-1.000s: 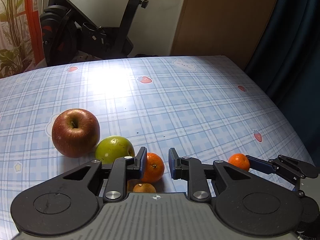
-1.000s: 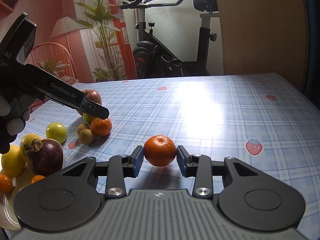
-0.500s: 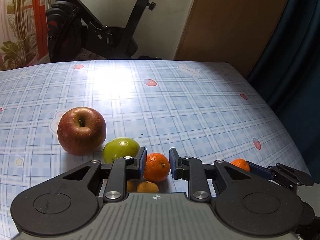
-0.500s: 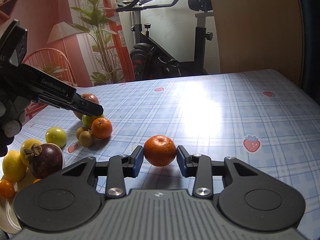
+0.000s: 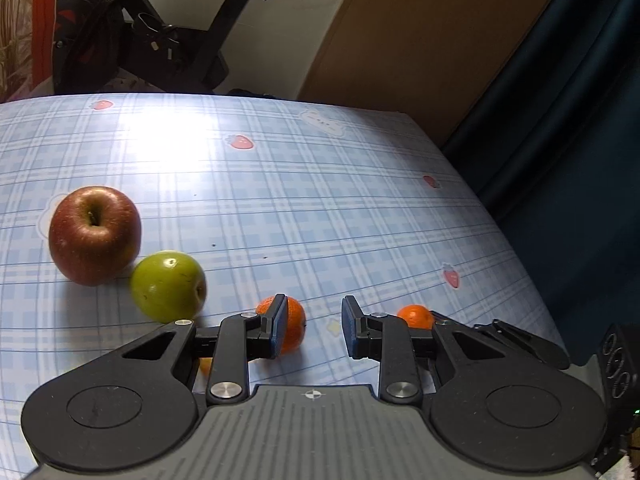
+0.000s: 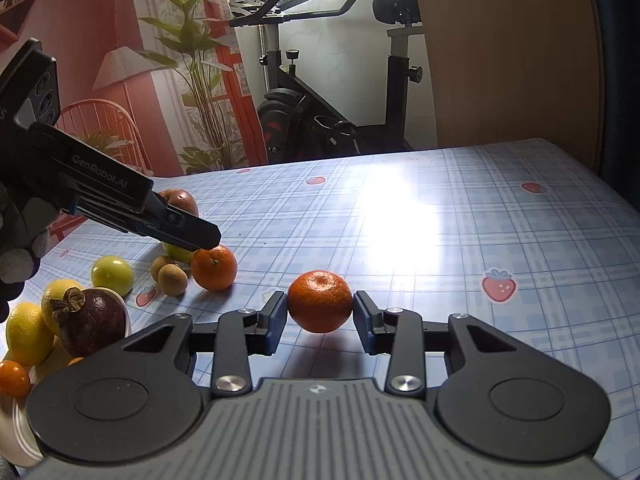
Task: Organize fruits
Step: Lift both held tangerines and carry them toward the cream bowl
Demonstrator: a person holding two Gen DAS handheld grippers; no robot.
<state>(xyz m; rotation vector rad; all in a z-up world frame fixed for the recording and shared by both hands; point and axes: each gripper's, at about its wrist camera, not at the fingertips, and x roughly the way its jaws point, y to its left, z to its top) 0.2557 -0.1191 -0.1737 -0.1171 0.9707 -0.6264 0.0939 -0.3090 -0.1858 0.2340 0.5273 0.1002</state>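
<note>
My left gripper [image 5: 314,330] is open and empty, just above a mandarin [image 5: 294,326] that lies partly behind its left finger. A green apple [image 5: 168,286] and a red apple [image 5: 95,234] lie to its left. My right gripper [image 6: 320,322] is shut on a second mandarin [image 6: 320,301], held between both pads just above the cloth; this mandarin also shows in the left wrist view [image 5: 416,316]. In the right wrist view the left gripper [image 6: 200,238] hovers over the first mandarin [image 6: 214,267].
A white plate [image 6: 16,424] at the near left holds lemons [image 6: 28,332], a dark mangosteen [image 6: 92,322] and a small orange fruit [image 6: 14,378]. A green fruit [image 6: 112,275] and two small brown fruits [image 6: 172,279] lie beside it. The table edge [image 5: 520,248] drops off at right.
My left gripper has lifted and shifted right, so the mandarin between its fingers now lies by the left finger. The right gripper keeps hold of its mandarin.
</note>
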